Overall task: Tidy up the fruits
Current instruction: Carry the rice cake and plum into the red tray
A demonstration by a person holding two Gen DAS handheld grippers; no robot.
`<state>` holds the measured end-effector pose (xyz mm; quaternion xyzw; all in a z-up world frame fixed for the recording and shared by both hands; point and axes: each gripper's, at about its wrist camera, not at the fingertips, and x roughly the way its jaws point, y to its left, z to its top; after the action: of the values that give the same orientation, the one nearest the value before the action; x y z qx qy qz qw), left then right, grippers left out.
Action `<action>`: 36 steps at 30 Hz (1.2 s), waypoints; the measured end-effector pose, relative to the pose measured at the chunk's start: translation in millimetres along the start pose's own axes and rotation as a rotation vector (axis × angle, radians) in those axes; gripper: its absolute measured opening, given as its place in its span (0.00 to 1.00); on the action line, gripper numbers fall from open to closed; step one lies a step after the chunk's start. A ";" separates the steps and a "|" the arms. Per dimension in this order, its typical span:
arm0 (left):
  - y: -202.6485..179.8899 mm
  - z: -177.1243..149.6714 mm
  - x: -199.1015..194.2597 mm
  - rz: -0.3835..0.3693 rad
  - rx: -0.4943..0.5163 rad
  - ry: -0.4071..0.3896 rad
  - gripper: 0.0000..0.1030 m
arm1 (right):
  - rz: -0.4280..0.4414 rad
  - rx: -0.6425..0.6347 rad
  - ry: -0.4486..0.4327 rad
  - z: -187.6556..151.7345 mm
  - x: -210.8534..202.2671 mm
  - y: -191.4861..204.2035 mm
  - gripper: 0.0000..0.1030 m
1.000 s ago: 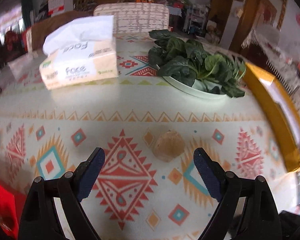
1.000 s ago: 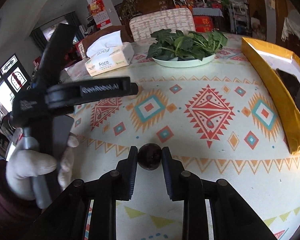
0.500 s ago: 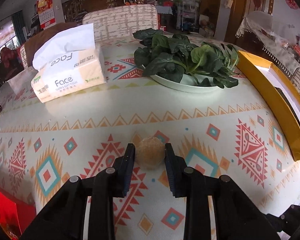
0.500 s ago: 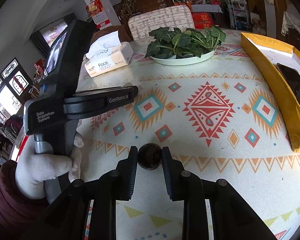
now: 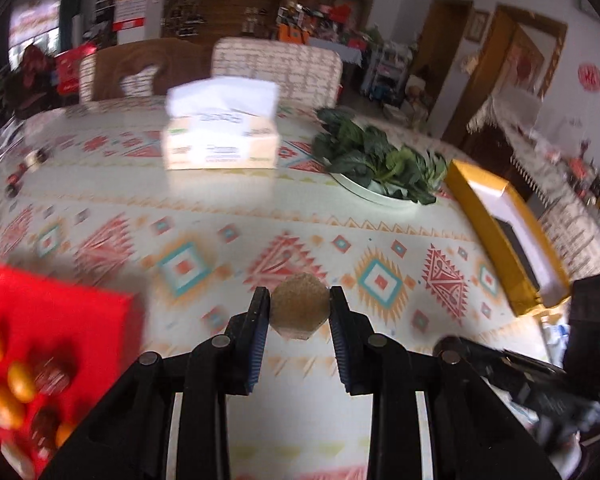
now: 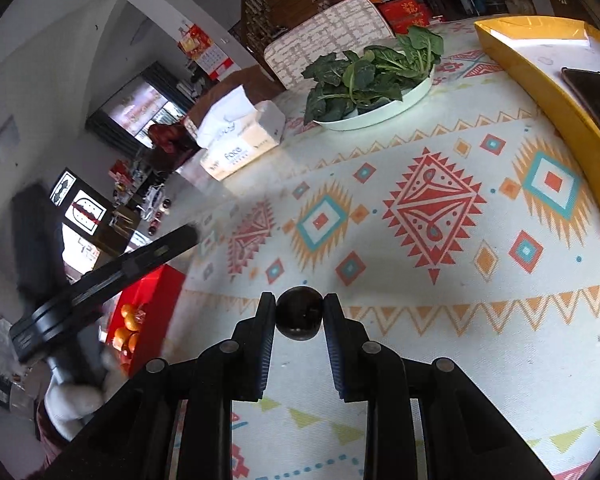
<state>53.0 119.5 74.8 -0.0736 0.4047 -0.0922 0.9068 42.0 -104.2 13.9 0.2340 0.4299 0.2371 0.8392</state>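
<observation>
Left gripper (image 5: 299,312): fingers closed narrow on a round tan fruit (image 5: 299,305), rough-skinned, pads pressing both sides, fruit carried above the patterned tabletop (image 5: 228,196). The jaws have just been closing, with that fruit between them.

Right gripper (image 6: 299,314): fingers narrow, clamped on a small dark glossy fruit (image 6: 299,312) over the tabletop's zigzag border.

Left wrist view only: red box (image 5: 60,320) at lower left, blurred, with orange fruits (image 5: 20,380) and darker ones inside. Part of the right gripper's black body shows at the right edge.

Right wrist view only: a dark phone (image 6: 596,98) lying in the yellow tray (image 6: 540,76) (left view shows only a dark slab there). It also catches the left gripper from outside, held by a white-gloved hand (image 6: 76,404), above the red box.

Both views: tissue box (image 5: 220,142), white plate of leafy greens (image 5: 380,164), well beyond the fruits.
</observation>
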 end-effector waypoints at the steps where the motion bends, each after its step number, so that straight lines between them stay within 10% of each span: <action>1: 7.0 -4.0 -11.9 0.006 -0.016 -0.014 0.28 | 0.001 -0.007 -0.002 -1.2 -0.3 2.4 0.26; 16: 170.5 -81.5 -140.5 0.222 -0.303 -0.152 0.28 | -0.022 -0.127 -0.024 -23.0 -2.0 73.1 0.26; 36: 198.5 -125.0 -122.1 0.100 -0.314 -0.102 0.28 | -0.002 -0.383 0.140 -58.6 108.0 250.5 0.26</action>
<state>-99.1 332.8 38.7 -0.1988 0.3709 0.0215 0.9069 -0.1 166.5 66.9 0.0526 0.4346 0.3294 0.8366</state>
